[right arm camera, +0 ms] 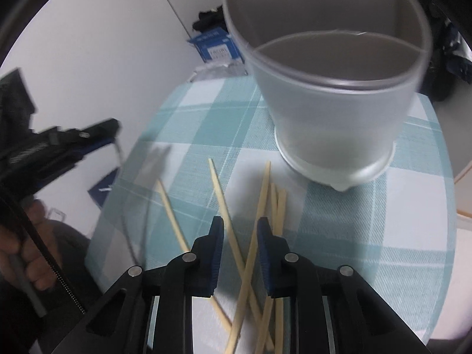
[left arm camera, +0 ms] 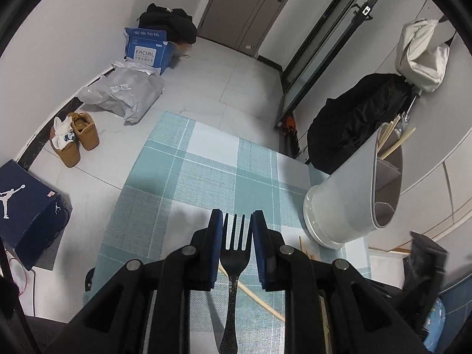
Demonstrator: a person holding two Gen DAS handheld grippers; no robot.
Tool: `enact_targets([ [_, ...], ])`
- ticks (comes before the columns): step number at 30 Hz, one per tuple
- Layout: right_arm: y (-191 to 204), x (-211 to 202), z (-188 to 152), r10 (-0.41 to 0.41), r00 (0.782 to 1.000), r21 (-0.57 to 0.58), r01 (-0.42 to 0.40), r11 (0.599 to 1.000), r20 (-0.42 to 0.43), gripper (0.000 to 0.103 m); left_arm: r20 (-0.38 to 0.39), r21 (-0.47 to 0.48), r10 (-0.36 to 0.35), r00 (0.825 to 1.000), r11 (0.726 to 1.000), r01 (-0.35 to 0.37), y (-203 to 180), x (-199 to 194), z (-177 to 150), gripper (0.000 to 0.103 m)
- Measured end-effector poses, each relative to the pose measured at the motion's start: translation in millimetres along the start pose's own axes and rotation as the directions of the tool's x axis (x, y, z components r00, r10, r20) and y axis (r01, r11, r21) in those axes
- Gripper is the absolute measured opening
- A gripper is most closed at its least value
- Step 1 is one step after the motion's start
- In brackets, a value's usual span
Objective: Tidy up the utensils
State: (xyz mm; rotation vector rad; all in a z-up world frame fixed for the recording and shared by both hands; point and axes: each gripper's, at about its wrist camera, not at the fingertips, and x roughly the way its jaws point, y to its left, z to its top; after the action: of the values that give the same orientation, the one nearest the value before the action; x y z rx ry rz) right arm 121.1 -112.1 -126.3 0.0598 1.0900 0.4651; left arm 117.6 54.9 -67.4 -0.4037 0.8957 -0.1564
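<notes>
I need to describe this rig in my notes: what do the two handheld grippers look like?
Both match: the left gripper and right gripper have black plastic linkage arms with round silver pivot pins and flat blue pads on the fingers. No markings or cables are visible on them.

floor: tan shoes (left arm camera: pixel 78 135) | blue tissue box (left arm camera: pixel 147 50) | shoebox (left arm camera: pixel 26 209)

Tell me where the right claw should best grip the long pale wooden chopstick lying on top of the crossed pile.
Probably the pale wooden chopstick's upper half, before it crosses the others, coming straight down from above. It lies flat on the teal checked cloth, thin and long, running between the right claw's open jaws, so they can close across its width.
</notes>
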Motion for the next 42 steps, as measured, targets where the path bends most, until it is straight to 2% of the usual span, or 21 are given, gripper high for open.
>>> enact_targets([
  [4,11.1,18.1,5.2,-0.118,0.992,-0.043,0.116,0.992,-0.042,0.019,0.004,-0.013,-0.027,1.000,1.000,0.027,10.5,-4.2,1.4,0.016],
  [6,17.2,21.6,8.0,-0.153,0.988,-0.067,0.151,0.986,-0.033,0.019,0.001,-0.020,-0.037,0.999,0.999,0.037,14.1,-4.5,2.1,0.016],
  [9,23.0,26.2,12.6,-0.174,0.984,-0.086,0.170,0.982,-0.036,0.012,-0.003,-0.027,-0.049,0.999,0.998,0.048,17.7,-4.8,1.8,0.016],
  [20,44.3,47.3,34.6,-0.285,0.958,-0.231,0.274,0.934,-0.013,0.012,-0.009,-0.035,-0.071,0.997,0.997,0.071,24.2,-6.9,2.3,0.016],
  [22,44.1,47.9,36.8,-0.269,0.963,-0.217,0.260,0.941,-0.016,0.004,-0.009,-0.032,-0.070,0.998,0.997,0.069,24.3,-7.6,2.2,0.016],
  [26,47.7,37.5,30.2,-0.233,0.972,-0.235,0.229,0.945,0.010,0.004,-0.008,-0.011,-0.062,0.998,0.998,0.062,20.5,-10.6,2.2,0.016],
  [31,52.8,-7.1,20.2,-0.143,0.980,-0.189,0.168,0.967,0.141,0.004,-0.012,0.026,-0.059,0.998,0.998,0.059,8.5,-17.7,-0.2,0.016],
  [34,51.3,-43.0,13.2,-0.086,0.967,-0.158,0.127,0.979,0.241,0.004,-0.011,0.074,-0.051,0.999,0.996,0.052,-4.6,-24.2,-5.7,0.016],
  [37,47.7,-73.5,-1.3,-0.036,0.945,-0.132,0.084,0.988,0.325,0.004,-0.015,0.113,-0.043,0.999,0.993,0.045,-16.0,-28.6,-10.1,0.016],
  [42,40.7,-91.8,-12.2,-0.021,0.915,-0.101,0.068,0.993,0.403,0.004,-0.023,0.167,-0.034,0.999,0.985,0.037,-32.4,-36.8,-17.7,0.016],
])
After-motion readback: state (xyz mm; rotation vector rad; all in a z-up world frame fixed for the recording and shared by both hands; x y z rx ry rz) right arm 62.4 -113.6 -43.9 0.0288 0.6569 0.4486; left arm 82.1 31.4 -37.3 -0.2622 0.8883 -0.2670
